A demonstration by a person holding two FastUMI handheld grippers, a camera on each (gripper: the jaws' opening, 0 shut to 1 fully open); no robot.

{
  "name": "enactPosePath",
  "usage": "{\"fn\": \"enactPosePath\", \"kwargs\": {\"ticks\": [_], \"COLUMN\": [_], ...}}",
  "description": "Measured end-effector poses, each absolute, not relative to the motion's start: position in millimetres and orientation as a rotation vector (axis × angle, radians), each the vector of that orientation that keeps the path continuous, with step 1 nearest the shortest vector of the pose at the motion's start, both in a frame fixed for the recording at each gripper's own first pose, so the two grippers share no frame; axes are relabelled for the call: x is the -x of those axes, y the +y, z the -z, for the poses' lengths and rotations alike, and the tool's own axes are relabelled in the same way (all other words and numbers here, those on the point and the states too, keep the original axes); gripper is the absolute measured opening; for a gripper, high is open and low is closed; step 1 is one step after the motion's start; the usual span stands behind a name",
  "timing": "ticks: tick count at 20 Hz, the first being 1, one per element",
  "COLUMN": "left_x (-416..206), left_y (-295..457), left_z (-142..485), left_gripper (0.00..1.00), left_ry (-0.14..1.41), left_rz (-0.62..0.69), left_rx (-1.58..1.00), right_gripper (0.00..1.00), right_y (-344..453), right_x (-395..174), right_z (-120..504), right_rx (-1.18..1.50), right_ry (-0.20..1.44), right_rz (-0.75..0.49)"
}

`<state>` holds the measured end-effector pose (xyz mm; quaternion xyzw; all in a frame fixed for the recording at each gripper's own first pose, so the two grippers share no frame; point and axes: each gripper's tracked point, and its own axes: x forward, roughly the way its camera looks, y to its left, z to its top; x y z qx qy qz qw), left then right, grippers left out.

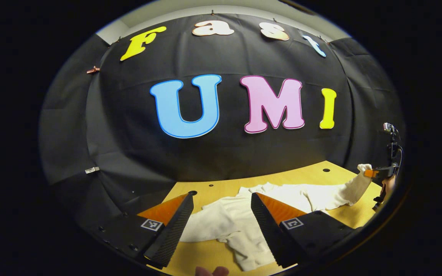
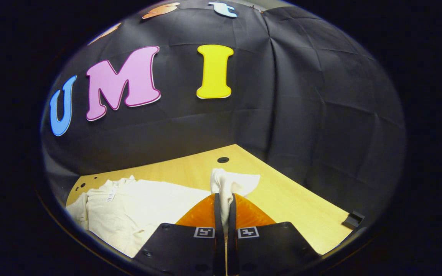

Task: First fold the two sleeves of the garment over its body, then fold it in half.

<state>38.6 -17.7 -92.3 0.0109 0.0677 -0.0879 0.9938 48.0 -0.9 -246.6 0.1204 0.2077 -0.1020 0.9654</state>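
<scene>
A cream long-sleeved garment [image 1: 244, 218] lies spread on the wooden table [image 1: 213, 189]. My left gripper [image 1: 221, 201] is open above the garment's near sleeve, its fingers apart and touching nothing. Far to the right the other gripper [image 1: 372, 173] pinches the far sleeve's cuff [image 1: 363, 168], lifted off the table. In the right gripper view my right gripper [image 2: 225, 197] is shut on that sleeve cuff [image 2: 230, 184], which bunches up between its fingers. The garment's body [image 2: 136, 207] lies to the left, collar toward the wall.
Black cloth walls close the table at the back and right. Round holes [image 2: 223, 159] dot the tabletop near the corner. A small black bracket [image 2: 353, 220] sits on the right edge. Bare wood [image 2: 290, 199] lies right of the cuff. Fingertips [image 1: 211, 271] show at the bottom edge.
</scene>
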Motion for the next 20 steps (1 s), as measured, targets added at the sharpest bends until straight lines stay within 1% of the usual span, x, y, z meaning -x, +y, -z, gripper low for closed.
{"fn": "enactPosePath", "kwargs": {"ticks": [3,8,10,14,20], "left_x": [-41.8,-43.8,-44.0,-48.8,-58.3], "left_y": [8.0,47.3,63.1,92.4,123.7], "left_z": [99.9,115.2,123.4,142.2,174.9], "left_gripper": [0.96,0.96,0.96,0.96,0.96], "left_ry": [0.135,0.141,0.148,0.170,0.205], "left_rz": [0.158,0.125,0.105,0.055,-0.011], "left_rx": [-0.007,-0.008,-0.012,0.002,0.014], "right_gripper": [0.06,0.06,0.06,0.06,0.06], "right_y": [46.8,136.2,174.4,250.5,320.5], "right_x": [-55.6,-73.2,-76.0,-81.3,-77.2], "right_z": [229.7,209.5,210.6,235.0,291.5], "right_rx": [-0.262,-0.253,-0.248,-0.241,-0.202], "right_ry": [0.385,0.342,0.350,0.410,0.527], "right_rz": [0.142,-0.032,-0.092,-0.196,-0.279]}}
